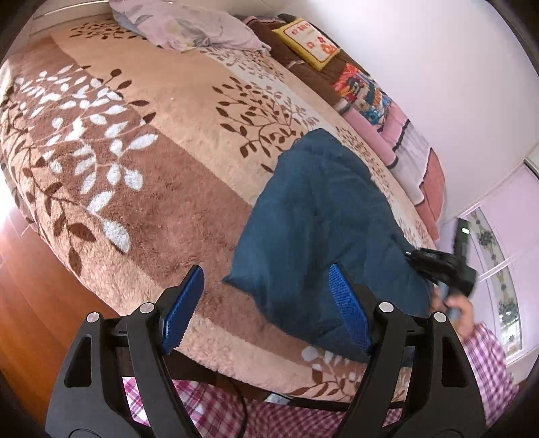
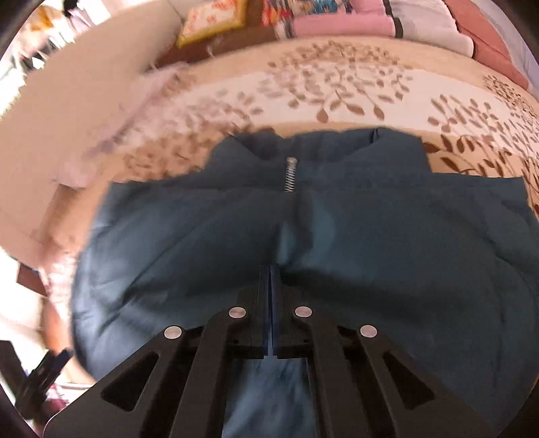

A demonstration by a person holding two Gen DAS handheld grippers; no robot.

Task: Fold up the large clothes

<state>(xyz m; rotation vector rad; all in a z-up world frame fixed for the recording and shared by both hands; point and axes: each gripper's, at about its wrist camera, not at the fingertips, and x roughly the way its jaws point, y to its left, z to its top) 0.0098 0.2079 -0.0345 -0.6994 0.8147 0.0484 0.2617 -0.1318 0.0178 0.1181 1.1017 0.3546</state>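
Clamped together on the one blue jacket (image 2: 303, 236) is the right gripper (image 2: 271, 286). One left gripper (image 1: 266, 310) is held apart above the bed (image 1: 168, 219), where the jacket is spread beside two pillows.

My left gripper (image 1: 266, 303) has matt black plastic arms with shiny round metal rivets and blue pads (image 1: 183, 305) of a fine ribbed, grippy texture; I see my right gripper (image 2: 271, 279) built alike, its matt black jaws pressed together on smooth, faintly sheened dark teal cloth. That cloth belongs to the padded jacket (image 2: 337, 236), which carries a bright metal zipper (image 2: 290, 175). It lies on a plush, fuzzy blanket (image 1: 175, 188) with a leaf print, beside glossy red-brown wooden flooring (image 1: 20, 296) and a soft lilac cloth pillow (image 1: 188, 25).
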